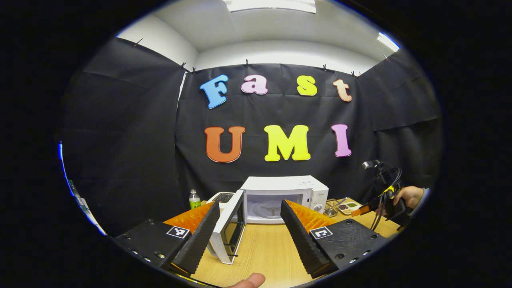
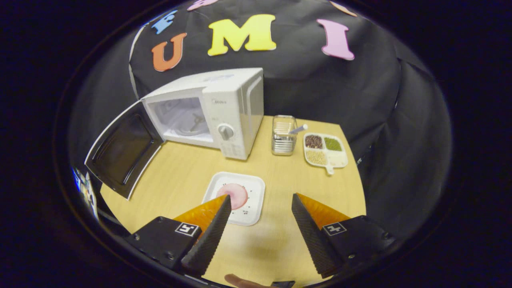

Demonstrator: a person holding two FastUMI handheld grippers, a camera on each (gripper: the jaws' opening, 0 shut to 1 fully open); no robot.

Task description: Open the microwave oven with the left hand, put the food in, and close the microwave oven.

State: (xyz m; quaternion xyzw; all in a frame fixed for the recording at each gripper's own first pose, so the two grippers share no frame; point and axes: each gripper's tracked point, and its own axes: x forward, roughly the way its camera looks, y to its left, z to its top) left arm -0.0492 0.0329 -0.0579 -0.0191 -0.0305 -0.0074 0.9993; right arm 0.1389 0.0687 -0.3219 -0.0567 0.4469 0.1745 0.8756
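In the left gripper view, the left gripper (image 1: 250, 208) sits at the bottom of the frame with its two fingers spread wide and nothing between them. Beyond them, at centre frame, the white microwave oven (image 1: 286, 198) stands on the wooden table (image 1: 264, 248) with its door (image 1: 228, 230) swung open toward lower left, so the cavity and its glass turntable are exposed. A green-labelled bottle (image 1: 194, 199) stands at the left of the oven, and a white appliance (image 1: 221, 198) sits just behind the door. At the right edge of this view a hand (image 1: 409, 196) holds the other gripper, well apart from the oven. In the right gripper view, the right gripper (image 2: 260, 200) is at the bottom of the frame, its fingers also parted and empty, hovering above the table. The food, a round pink slice (image 2: 237, 195), lies on a white square plate (image 2: 250, 200) just beyond the fingertips at lower centre, in front of the oven and apart from it. At right of centre stand a metal mesh holder (image 2: 283, 136) with utensils and a divided white dish (image 2: 326, 150) of grains.
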